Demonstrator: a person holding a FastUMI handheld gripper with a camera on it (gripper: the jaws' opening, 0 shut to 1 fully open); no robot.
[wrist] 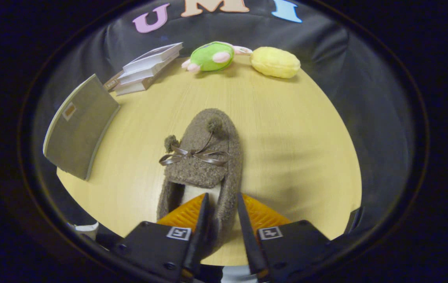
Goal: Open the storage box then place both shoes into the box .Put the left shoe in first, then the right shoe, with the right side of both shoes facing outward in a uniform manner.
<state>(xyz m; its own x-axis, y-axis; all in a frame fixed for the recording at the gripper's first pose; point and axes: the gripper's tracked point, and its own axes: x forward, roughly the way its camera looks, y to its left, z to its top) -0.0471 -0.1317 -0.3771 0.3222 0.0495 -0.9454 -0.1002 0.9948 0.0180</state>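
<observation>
Pale wood grain runs across the round desk (286, 129), which is backed by the booth's black cloth wall (337, 51). On the desk, directly ahead of the claw (222, 206), lies a fuzzy brown slipper (204, 157) with its toe pointing away toward the far edge. A thin ribbon bow (194, 156) crosses its upper, and two small pompoms hang from cords, one near the toe and one off to the side. The slipper's pale lining shows at the opening, nearest the claw. The claw is narrowed around one side wall of the slipper's collar: one finger sits inside the opening against the lining, the other outside against the fuzzy wall, and both appear to press on that wall, so the slipper looks gripped by its rim. The heel end passes down between the fingers. Off to one side of the slipper, well apart from it, a grey storage box (78, 129) stands on the desk near the rim; whether its lid is open cannot be told from this angle. Beyond the box, a short stack of books (145, 70) rests near the far edge. Beside the books sit a green plush toy (210, 57) with pink feet and, just next to it, a yellow plush toy (275, 62).
</observation>
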